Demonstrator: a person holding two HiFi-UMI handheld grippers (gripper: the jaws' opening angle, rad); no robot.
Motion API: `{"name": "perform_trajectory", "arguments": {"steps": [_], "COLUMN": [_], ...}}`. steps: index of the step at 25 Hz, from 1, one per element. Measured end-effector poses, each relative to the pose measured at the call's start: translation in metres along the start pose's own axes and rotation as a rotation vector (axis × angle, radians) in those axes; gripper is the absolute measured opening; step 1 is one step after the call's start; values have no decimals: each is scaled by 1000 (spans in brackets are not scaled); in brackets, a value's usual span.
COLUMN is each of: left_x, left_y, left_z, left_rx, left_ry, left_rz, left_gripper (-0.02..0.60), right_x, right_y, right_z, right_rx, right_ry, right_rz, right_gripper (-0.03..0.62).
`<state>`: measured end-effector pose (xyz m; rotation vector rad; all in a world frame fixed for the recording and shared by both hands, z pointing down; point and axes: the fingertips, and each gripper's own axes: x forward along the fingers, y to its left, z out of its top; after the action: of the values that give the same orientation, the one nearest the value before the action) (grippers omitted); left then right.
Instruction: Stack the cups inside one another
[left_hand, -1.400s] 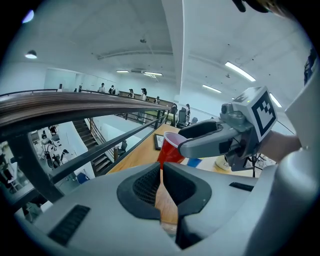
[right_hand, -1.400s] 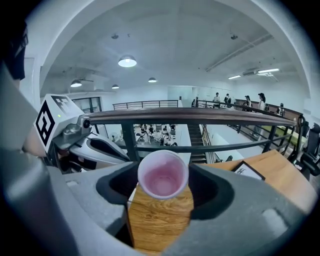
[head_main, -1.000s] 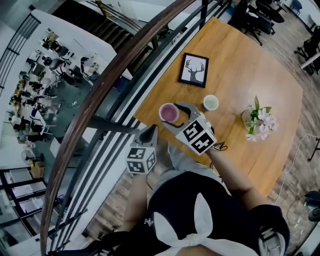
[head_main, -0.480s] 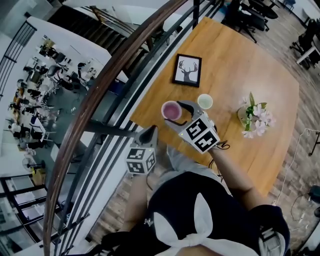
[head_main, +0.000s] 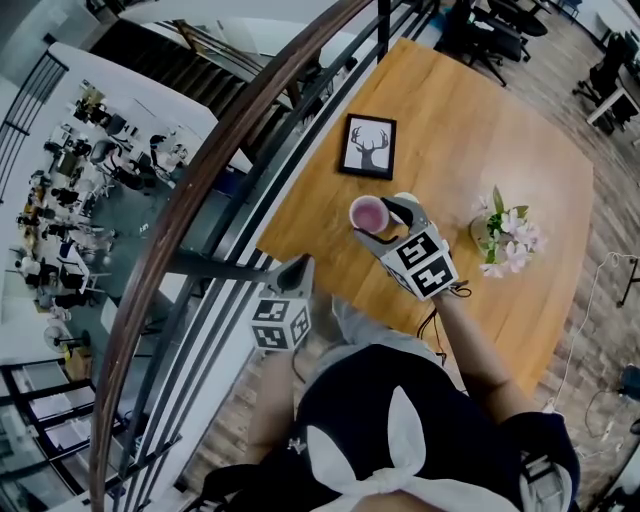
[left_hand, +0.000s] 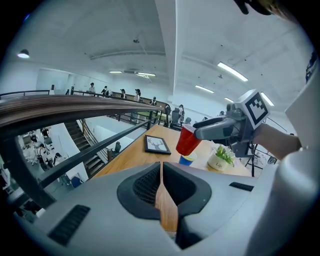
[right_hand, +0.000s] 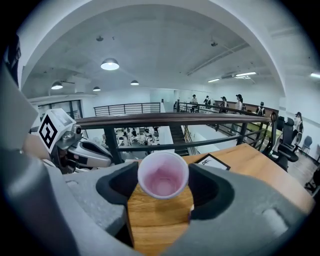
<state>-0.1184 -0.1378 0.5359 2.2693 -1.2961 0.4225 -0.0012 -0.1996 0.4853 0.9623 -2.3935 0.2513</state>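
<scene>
My right gripper (head_main: 380, 218) is shut on a red cup (head_main: 368, 213) with a pale pink inside, held upright between its jaws (right_hand: 163, 174). The left gripper view shows that red cup (left_hand: 187, 141) hanging tilted just above a blue cup (left_hand: 187, 159) that stands on the wooden table (head_main: 480, 120). From the head view the blue cup is almost hidden behind the right gripper. My left gripper (head_main: 295, 272) hovers off the table's near edge by the railing, shut and holding nothing (left_hand: 161, 185).
A framed deer picture (head_main: 367, 146) lies on the table beyond the cups. A white pot of pink flowers (head_main: 505, 232) stands to the right of them. A dark metal and wood railing (head_main: 220, 150) runs along the table's left edge, over a drop to a lower floor.
My right gripper has carried the red cup to the right, from beside the other cup to over it. The left gripper has stayed where it was.
</scene>
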Motion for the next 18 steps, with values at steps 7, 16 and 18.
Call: {"name": "perform_trajectory", "arguments": {"steps": [7,16,18], "left_x": [4,8,10], "left_y": [-2,-3,-7], "left_z": [4,8,13], "left_rx": [20,34,43], "left_ry": [2,9,3], "left_rz": [-21,-36,-43], "left_gripper": [32,32,32], "right_x": [-10,-22,-25], "right_y": [-33,-67,-72], "right_z": [-19,-39,-43], "right_rx": [5,78,94], "right_ry": [33,49,48], "right_rz": [-92,-168,-178], "right_gripper": [311,311,311]}}
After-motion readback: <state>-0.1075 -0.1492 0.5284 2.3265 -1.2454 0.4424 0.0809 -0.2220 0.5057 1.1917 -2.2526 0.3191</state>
